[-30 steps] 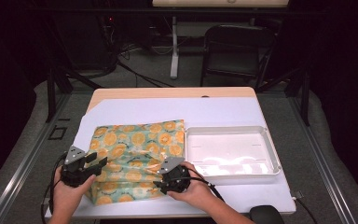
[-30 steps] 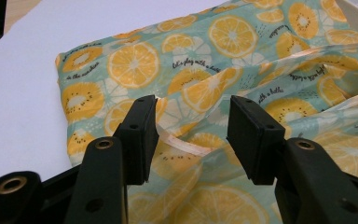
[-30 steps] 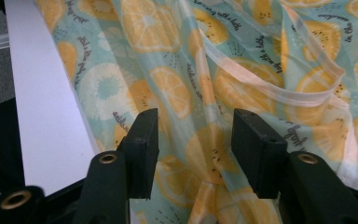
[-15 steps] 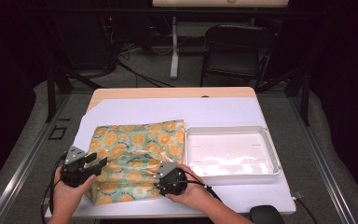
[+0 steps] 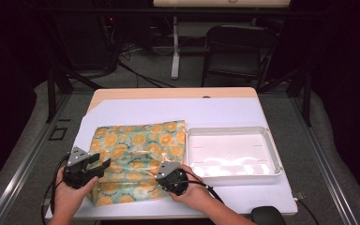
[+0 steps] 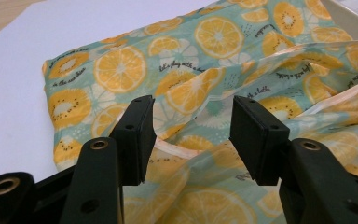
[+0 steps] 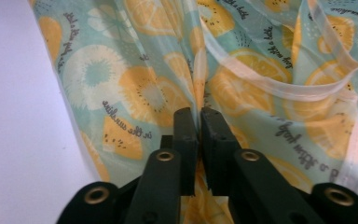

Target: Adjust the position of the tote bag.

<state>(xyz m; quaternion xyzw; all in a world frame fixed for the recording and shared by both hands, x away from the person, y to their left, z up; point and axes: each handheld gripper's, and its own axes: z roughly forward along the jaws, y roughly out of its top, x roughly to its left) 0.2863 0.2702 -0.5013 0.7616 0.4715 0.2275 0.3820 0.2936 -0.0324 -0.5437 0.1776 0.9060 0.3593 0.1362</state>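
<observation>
The right gripper [image 7: 199, 116] has just closed, pinching the fruit bag [image 5: 138, 157] near the table's [image 5: 178, 110] front edge. The left gripper [image 6: 191, 135], gaping wide and just opened a little more, should bite the same edge before lifting.

We can read small dark script printed across the fruit-patterned bag [image 6: 200, 60]. In the left gripper view, a line beside an orange slice seems to say "let's play with a bottle", and a curved line follows the edge of a kiwi slice at the near left, partly legible as "in the sunshine". In the right gripper view we make out "in the sunshine" again and "play with a bottle"; other lines are too creased to read.
</observation>
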